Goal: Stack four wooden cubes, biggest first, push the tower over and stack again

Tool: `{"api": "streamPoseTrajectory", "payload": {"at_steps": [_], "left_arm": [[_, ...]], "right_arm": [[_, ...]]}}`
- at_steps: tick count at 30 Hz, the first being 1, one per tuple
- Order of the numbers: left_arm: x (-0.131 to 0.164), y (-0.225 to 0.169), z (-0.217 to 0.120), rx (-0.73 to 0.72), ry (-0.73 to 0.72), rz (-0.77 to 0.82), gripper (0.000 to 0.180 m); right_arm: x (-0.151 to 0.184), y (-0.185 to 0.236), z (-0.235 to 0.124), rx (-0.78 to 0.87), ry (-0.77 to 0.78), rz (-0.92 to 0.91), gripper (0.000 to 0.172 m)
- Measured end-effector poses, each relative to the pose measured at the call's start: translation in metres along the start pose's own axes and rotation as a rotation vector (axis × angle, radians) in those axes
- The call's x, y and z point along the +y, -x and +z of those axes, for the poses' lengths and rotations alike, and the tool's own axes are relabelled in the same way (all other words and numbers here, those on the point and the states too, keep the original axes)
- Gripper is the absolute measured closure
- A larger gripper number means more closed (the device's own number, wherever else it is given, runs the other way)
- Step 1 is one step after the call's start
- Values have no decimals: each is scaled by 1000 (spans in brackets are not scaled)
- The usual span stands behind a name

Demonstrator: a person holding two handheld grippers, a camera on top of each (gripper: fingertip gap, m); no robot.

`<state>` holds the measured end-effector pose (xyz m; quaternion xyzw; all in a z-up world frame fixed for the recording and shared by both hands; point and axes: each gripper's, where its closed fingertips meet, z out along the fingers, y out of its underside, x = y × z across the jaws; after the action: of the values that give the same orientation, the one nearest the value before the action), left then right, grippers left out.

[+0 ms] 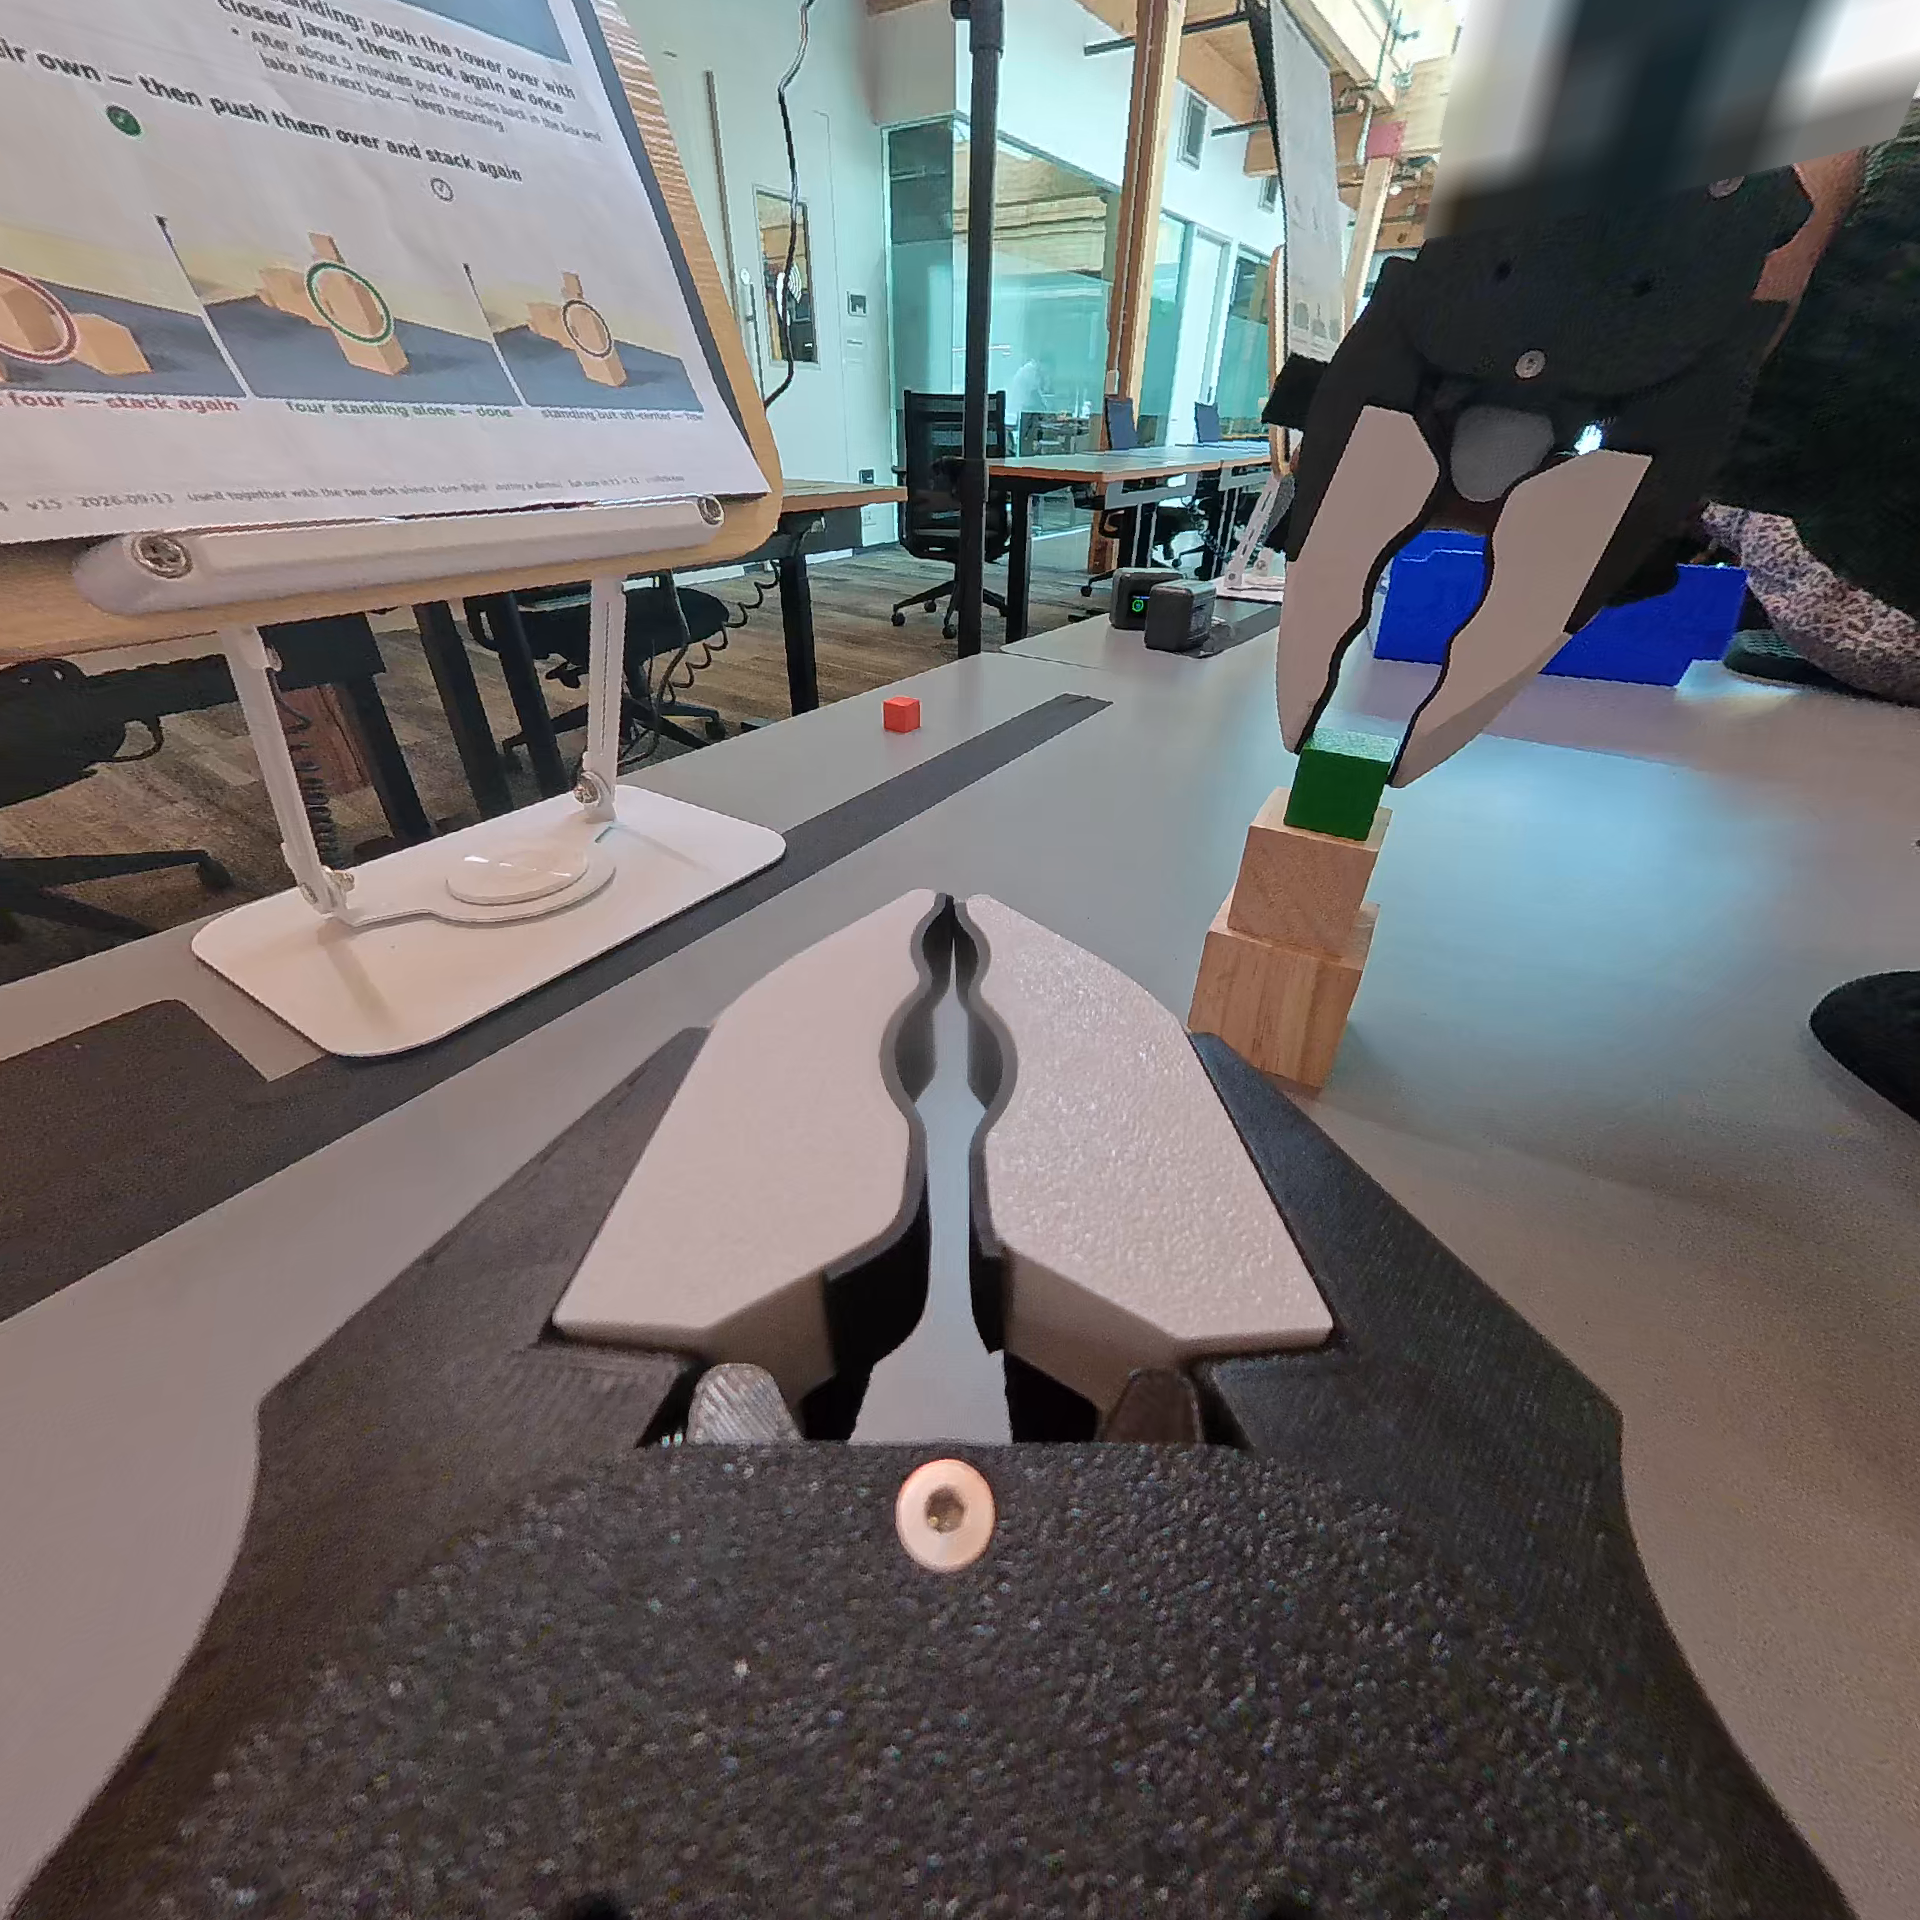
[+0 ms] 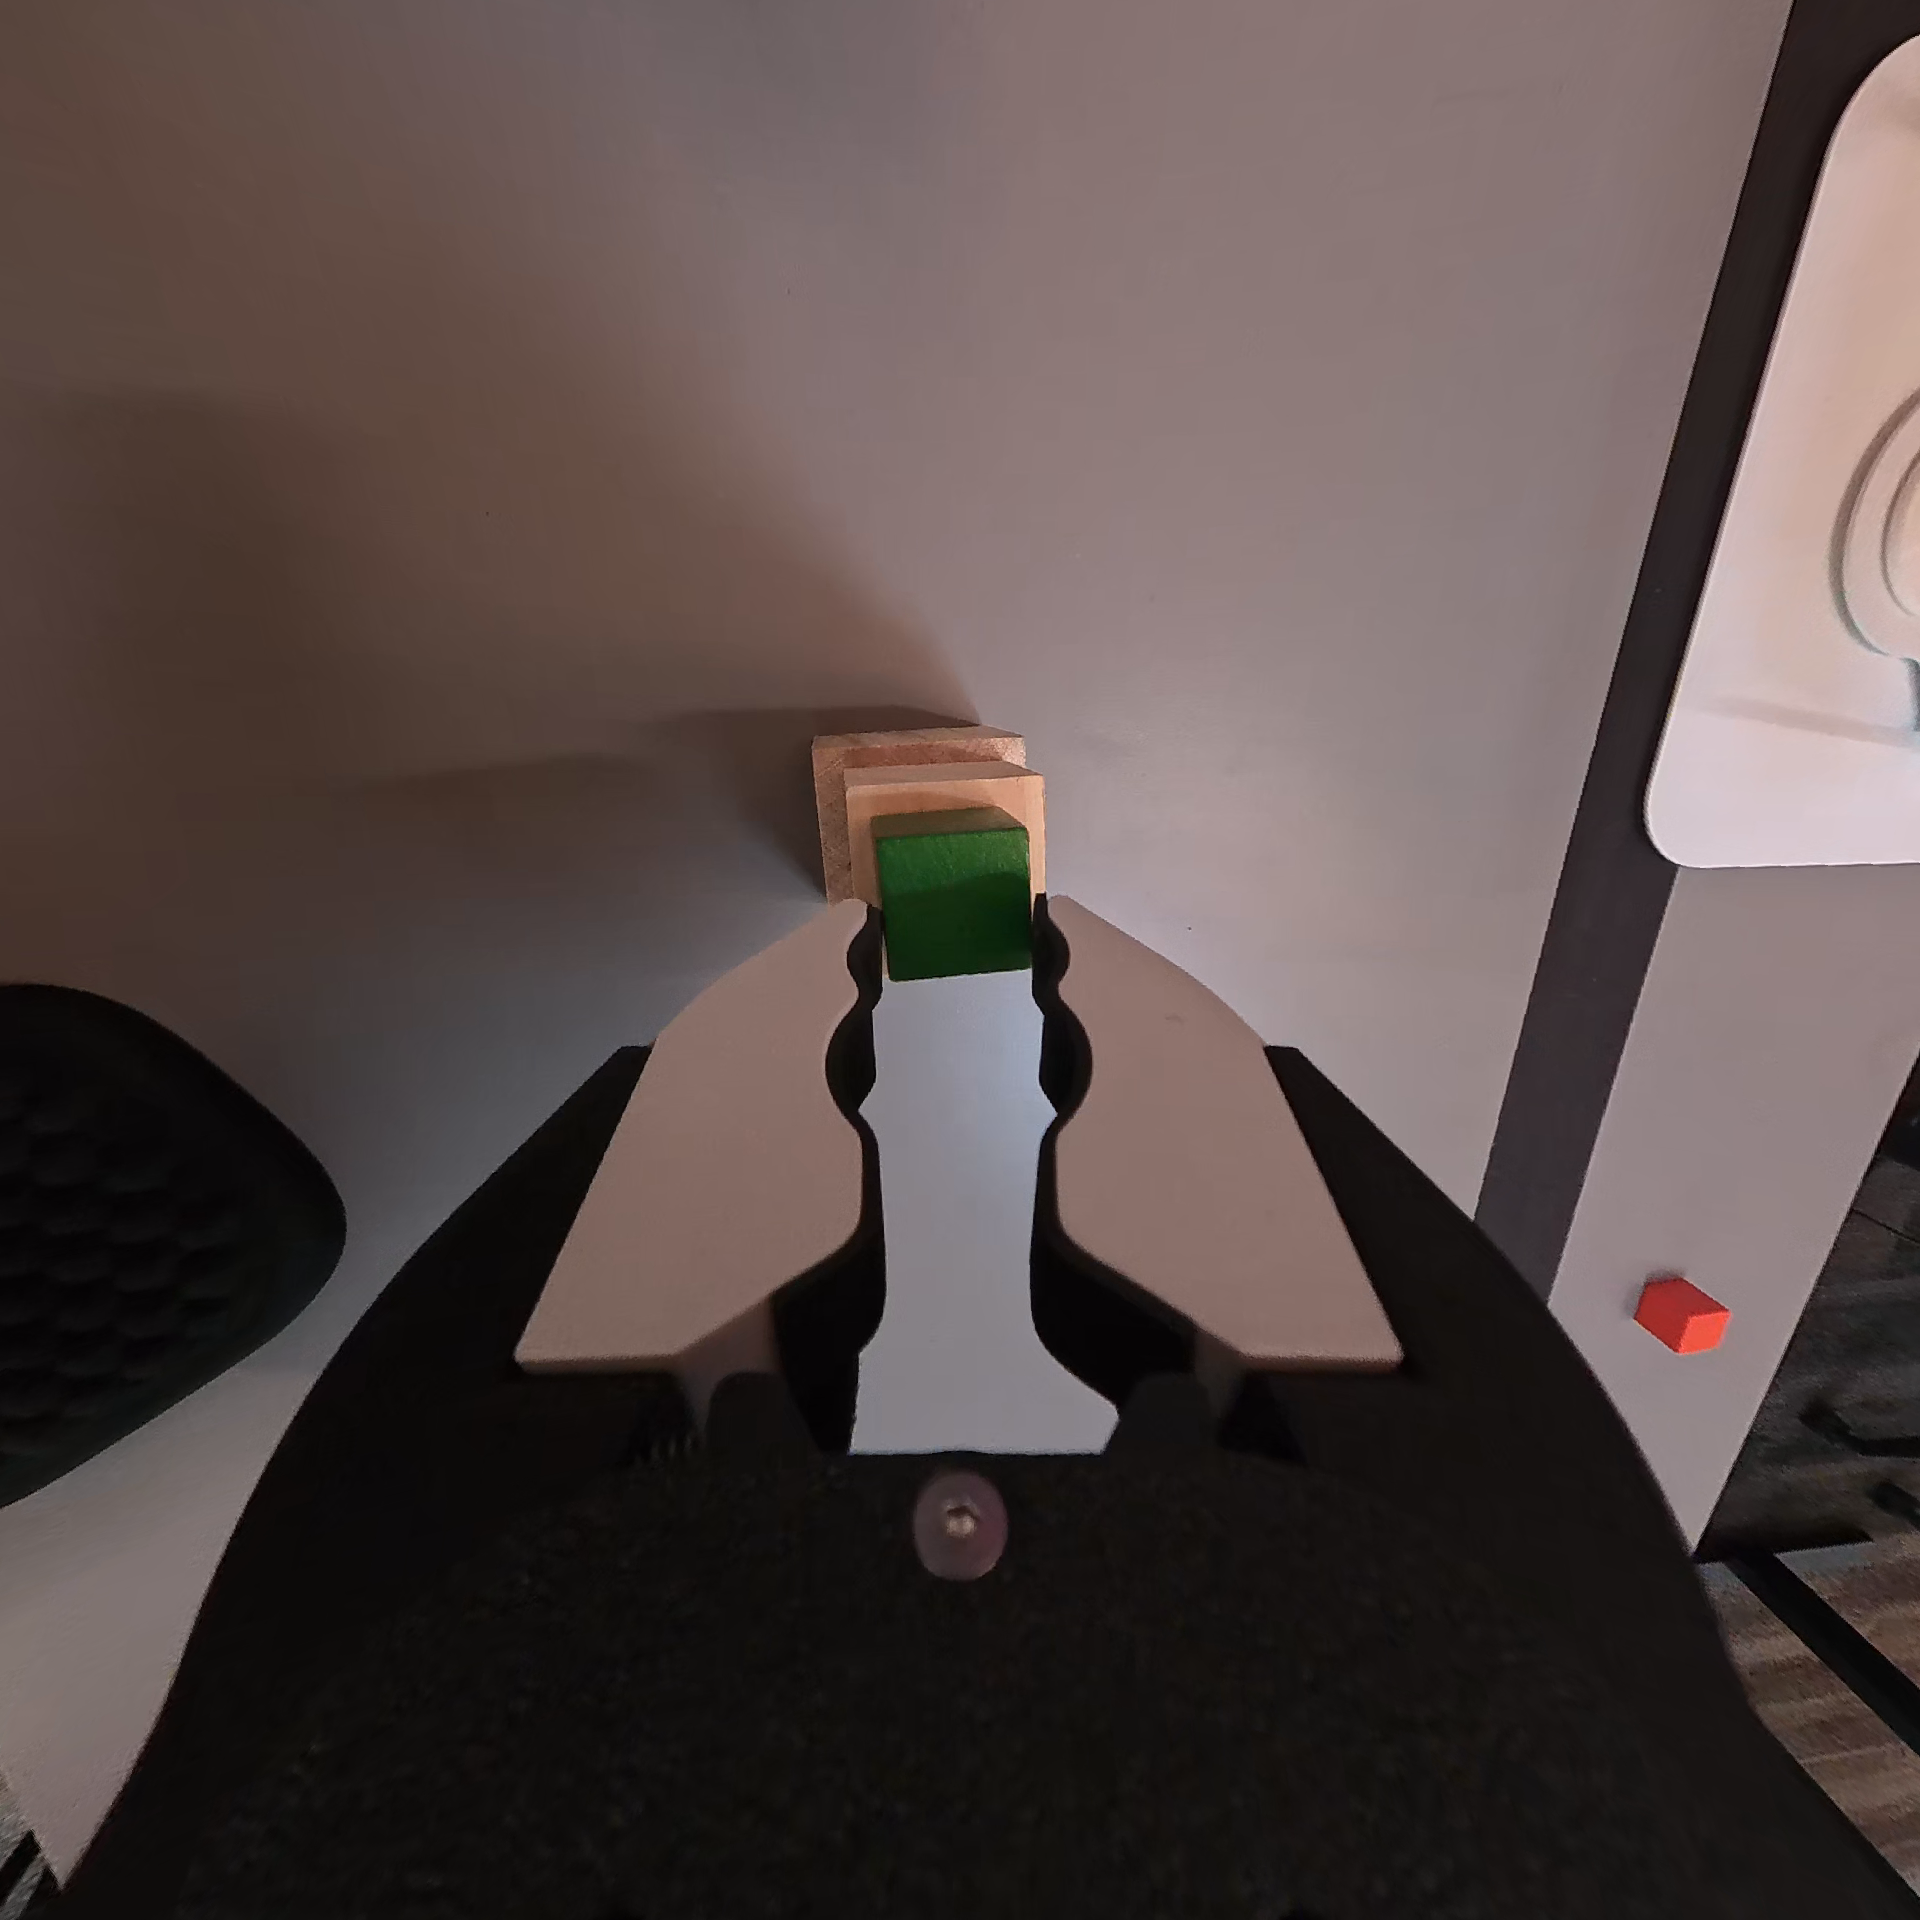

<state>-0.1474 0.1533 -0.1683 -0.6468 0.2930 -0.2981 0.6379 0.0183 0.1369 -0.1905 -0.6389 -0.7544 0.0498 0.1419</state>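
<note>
Left tool: closed completely, fingertips met on nothing, held low above the grey surface.
Right tool: narrowly parted, its pads pressed on both sides of a green cube.
Green cube: seated on a two-block wooden stack, ahead and right of the left tool.
Red cube: far ahead of the left tool, untouched.
</note>
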Motion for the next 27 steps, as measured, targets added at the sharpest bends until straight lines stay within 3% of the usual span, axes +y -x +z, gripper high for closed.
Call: {"api": "streamPoseTrajectory", "payload": {"at_steps": [10, 14, 17, 19, 20, 23, 27], "left_arm": [[0, 0, 0, -1, 0, -1, 180], [0, 0, 0, -2, 0, -2, 180], [0, 1, -1, -6, -1, -2, 180], [0, 3, -1, -14, -5, -5, 180], [0, 4, -1, -20, -6, -4, 180], [-2, 7, -1, -39, -15, -5, 180], [-2, 11, -2, -63, -25, -12, 180]], "right_arm": [[-5, -3, -6, 11, -50, 13, 136], [-13, -16, -33, 48, -176, 58, 131], [-8, -47, -64, 169, -291, 134, 132], [10, -79, -84, 297, -351, 223, 146], [22, -97, -93, 371, -377, 278, 170], [65, -137, -102, 499, -450, 443, 172], [132, -191, -88, 705, -489, 618, 172]]}}
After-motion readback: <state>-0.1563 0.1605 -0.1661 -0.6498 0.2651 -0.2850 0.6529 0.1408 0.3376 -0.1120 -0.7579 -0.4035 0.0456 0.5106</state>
